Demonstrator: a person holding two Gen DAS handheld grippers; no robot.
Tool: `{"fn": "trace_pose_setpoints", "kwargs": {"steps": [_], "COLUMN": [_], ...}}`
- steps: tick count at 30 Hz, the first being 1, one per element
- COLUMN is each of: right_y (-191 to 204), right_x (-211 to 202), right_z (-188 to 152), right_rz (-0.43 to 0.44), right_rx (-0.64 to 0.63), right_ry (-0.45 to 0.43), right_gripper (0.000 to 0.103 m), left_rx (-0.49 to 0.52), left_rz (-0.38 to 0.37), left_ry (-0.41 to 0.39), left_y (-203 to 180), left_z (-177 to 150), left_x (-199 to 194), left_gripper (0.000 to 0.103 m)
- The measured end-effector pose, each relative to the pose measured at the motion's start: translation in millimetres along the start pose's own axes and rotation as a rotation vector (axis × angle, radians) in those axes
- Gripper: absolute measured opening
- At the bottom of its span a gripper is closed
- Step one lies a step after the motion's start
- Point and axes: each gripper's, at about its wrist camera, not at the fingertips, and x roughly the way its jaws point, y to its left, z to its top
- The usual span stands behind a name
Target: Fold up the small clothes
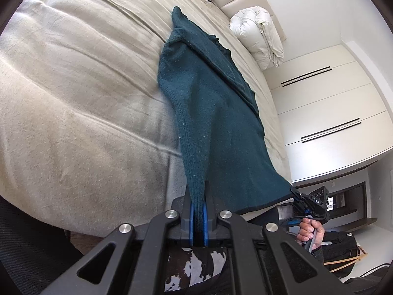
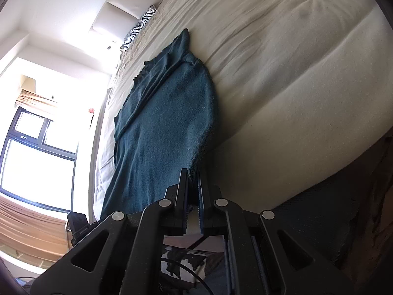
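1. My left hand-held gripper (image 1: 198, 196) is clamped narrow on one near corner of the dark teal knit garment (image 1: 208, 103).
2. My right hand-held gripper (image 2: 194, 184) pinches the other near corner, fingers almost closed on the knit.
3. The garment stretches from both grips away across the beige bed (image 1: 73, 86), its far end lying on the cover.
4. A rolled white duvet (image 1: 258, 36) sits near the headboard, well apart from it.
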Motion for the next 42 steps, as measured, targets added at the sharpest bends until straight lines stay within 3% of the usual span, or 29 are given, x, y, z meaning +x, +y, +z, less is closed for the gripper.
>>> {"fn": "trace_pose_setpoints", "kwargs": {"steps": [19, 33, 42], "right_y": [52.8, 83.8, 99.8], "right_x": [5.9, 46.3, 91.0], "right_z": [69.7, 155.0, 209.2], "right_rz": [0.116, 0.1, 0.04], "right_rx": [-0.012, -0.017, -0.041], "right_ry": [-0.125, -0.186, -0.198], "right_gripper": [0.006, 0.006, 0.006], "left_rx": [-0.131, -0.144, -0.141], "left_rz": [-0.222, -0.24, -0.233], "left_ry": [-0.123, -0.192, -0.199], "left_y": [-13.7, -23.2, -25.2], "left_z": [60.1, 136.2, 194.0], "left_x": [-20.5, -11.8, 13.1], "left_gripper": [0.006, 0.006, 0.006]}}
